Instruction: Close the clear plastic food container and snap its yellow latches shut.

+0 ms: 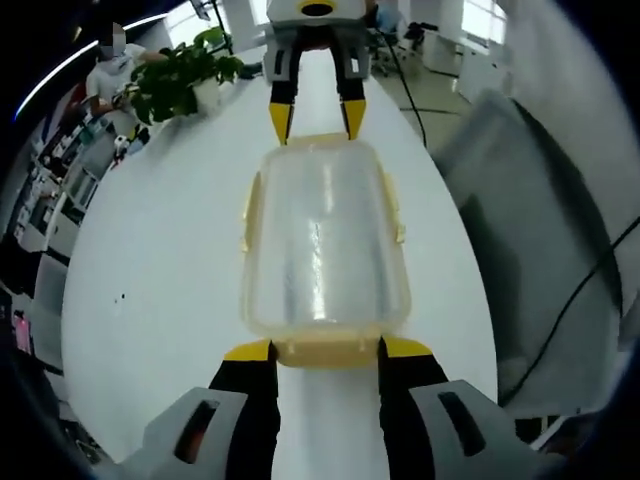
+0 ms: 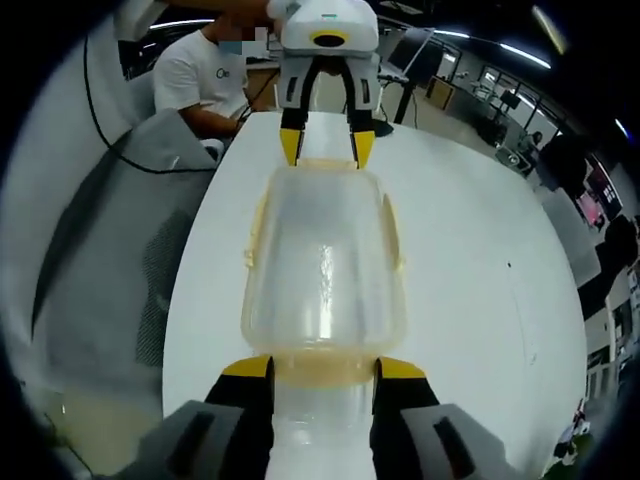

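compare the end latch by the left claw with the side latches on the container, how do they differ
The end latch lies between the open yellow tips of the left claw; the side latches have no claw near them. The end latch looks like one wide flap across the short end, while the side latches look narrower and flare out from the long edges. All are pale yellow, hinged on the lid of the clear container.

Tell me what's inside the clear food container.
Nothing visible inside the clear food container; the white table shows through its cloudy lid. Glare hides small contents.
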`<state>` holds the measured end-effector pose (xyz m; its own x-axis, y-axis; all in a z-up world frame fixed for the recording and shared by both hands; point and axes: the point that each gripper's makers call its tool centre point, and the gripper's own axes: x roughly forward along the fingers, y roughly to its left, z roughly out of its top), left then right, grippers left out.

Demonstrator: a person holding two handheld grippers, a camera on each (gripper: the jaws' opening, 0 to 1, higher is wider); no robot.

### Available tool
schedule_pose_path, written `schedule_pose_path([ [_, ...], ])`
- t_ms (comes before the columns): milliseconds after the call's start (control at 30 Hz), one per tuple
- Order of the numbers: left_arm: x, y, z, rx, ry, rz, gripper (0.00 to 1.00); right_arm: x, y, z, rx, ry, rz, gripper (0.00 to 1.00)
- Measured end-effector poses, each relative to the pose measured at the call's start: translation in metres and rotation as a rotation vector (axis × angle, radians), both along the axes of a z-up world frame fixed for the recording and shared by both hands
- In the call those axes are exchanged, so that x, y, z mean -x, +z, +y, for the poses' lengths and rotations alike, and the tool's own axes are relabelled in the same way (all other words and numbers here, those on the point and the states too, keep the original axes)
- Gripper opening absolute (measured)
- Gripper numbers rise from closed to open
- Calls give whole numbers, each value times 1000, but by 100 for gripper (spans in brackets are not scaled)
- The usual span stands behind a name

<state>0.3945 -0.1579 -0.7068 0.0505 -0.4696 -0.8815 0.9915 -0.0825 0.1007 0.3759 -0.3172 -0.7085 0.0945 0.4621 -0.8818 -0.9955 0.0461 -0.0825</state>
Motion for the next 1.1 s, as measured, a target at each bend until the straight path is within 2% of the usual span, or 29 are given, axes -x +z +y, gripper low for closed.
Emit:
schedule_pose_path([
  [233,1,-7,-24,3,-3,-2,36,2,-7,-24,22,-8,1,35],
  [567,7,-23,-57,-10,-8,26,36,9,-22,-57,67,-3,34,35],
  [1100,0,-33,-67,-37,-4,27,37,3,-29,-68,90,-12,33,35],
])
